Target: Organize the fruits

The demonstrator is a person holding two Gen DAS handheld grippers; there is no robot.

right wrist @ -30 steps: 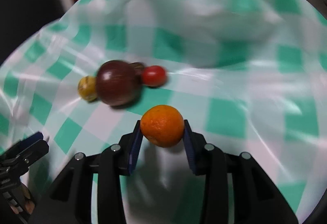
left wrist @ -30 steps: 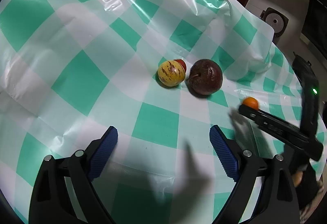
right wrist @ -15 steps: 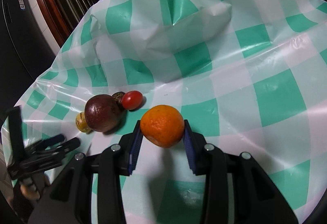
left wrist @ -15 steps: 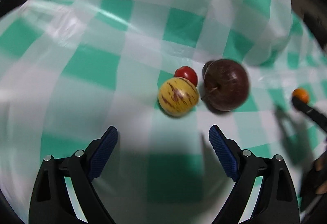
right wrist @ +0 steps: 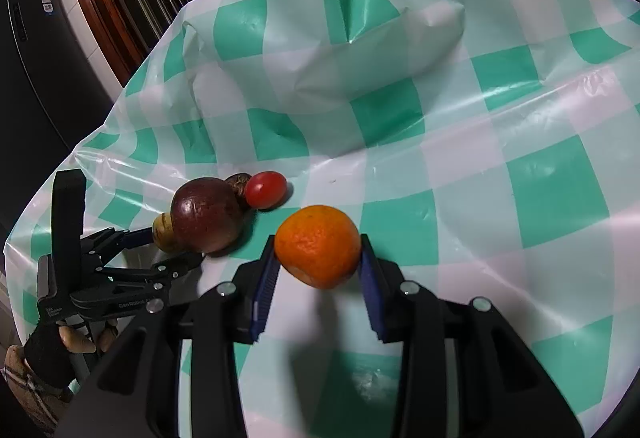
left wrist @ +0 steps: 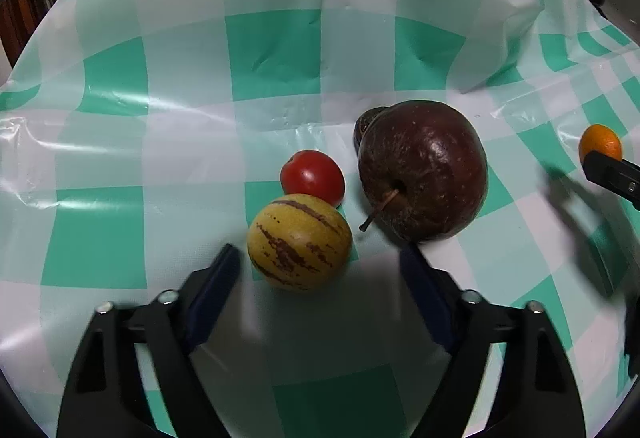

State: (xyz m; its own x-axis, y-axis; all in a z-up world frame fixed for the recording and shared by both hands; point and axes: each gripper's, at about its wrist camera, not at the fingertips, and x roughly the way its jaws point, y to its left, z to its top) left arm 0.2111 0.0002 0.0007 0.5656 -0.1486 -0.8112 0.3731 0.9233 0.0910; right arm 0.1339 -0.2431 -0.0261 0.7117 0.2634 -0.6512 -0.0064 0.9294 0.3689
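Between my left gripper jaws, just closing, not yet touching: striped yellow fruit, tomato touching behind. Center first, squeeze gently. Right gripper jaws clamp the orange above the bench.

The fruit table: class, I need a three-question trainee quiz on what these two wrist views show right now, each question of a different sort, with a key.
1. True or false: the right gripper is shut on the orange.
2. Which fruit lies nearest the left gripper? A. red tomato B. striped yellow fruit C. dark red fruit
3. Fill in: the fruits rest on a green-and-white checked ____.

Key: 1 true; 2 B; 3 tablecloth.
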